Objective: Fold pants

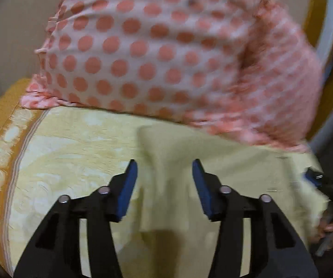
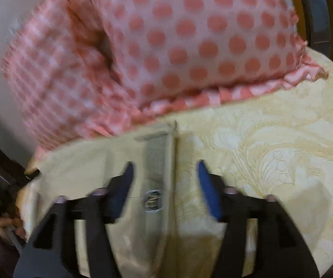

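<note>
Pale yellow pants [image 2: 124,162], soft and creased, lie on a patterned bedspread [image 2: 270,153] below a polka-dot pillow [image 2: 189,34]. Left gripper [image 1: 164,169] and right gripper [image 2: 165,169] hover over the cloth, fingers apart, gripping nothing.

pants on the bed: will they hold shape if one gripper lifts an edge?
Probably not. The pants lie limp with soft wrinkles, so a lifted edge would likely droop. The waistband looks thicker and may sag less. They seem light and may drag across the bedspread.

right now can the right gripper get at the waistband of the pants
Probably yes. The right gripper is open, and the waistband of the pale yellow pants lies flat on the bedspread just ahead between its fingers, nothing covering it.
</note>
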`<act>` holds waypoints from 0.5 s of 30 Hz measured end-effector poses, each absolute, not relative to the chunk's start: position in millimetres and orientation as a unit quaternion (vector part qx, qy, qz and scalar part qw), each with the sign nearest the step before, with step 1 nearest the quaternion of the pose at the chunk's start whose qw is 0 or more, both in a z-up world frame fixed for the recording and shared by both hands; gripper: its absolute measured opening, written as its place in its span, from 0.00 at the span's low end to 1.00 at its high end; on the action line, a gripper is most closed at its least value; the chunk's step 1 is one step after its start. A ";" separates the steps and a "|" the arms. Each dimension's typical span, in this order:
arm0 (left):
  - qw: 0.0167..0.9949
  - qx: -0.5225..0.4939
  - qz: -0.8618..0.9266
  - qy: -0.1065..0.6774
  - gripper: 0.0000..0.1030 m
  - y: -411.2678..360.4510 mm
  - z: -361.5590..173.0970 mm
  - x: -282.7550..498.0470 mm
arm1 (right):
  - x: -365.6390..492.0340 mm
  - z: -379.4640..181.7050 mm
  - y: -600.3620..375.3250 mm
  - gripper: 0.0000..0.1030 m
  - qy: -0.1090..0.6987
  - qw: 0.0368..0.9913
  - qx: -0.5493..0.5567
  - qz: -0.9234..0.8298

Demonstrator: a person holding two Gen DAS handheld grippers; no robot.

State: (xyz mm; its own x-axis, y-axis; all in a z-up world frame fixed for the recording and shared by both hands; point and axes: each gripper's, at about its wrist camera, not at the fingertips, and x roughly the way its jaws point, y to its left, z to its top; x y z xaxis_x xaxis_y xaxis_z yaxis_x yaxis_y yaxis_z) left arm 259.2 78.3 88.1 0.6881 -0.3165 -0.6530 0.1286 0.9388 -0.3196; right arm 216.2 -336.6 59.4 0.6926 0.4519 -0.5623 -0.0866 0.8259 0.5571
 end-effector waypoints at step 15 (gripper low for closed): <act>0.909 -0.048 -0.091 0.404 0.92 37.2 77.7 162.5 | 128.4 54.9 -293.1 0.98 0.402 0.877 0.217 0.147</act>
State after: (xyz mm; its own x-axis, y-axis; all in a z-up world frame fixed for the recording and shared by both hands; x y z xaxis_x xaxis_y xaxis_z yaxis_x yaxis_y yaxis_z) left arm 162.5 37.2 77.7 0.6570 -0.2039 -0.7257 0.1261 0.9789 -0.1609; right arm 128.4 -293.1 54.9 0.6339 0.4330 -0.6408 -0.0845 0.8624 0.4991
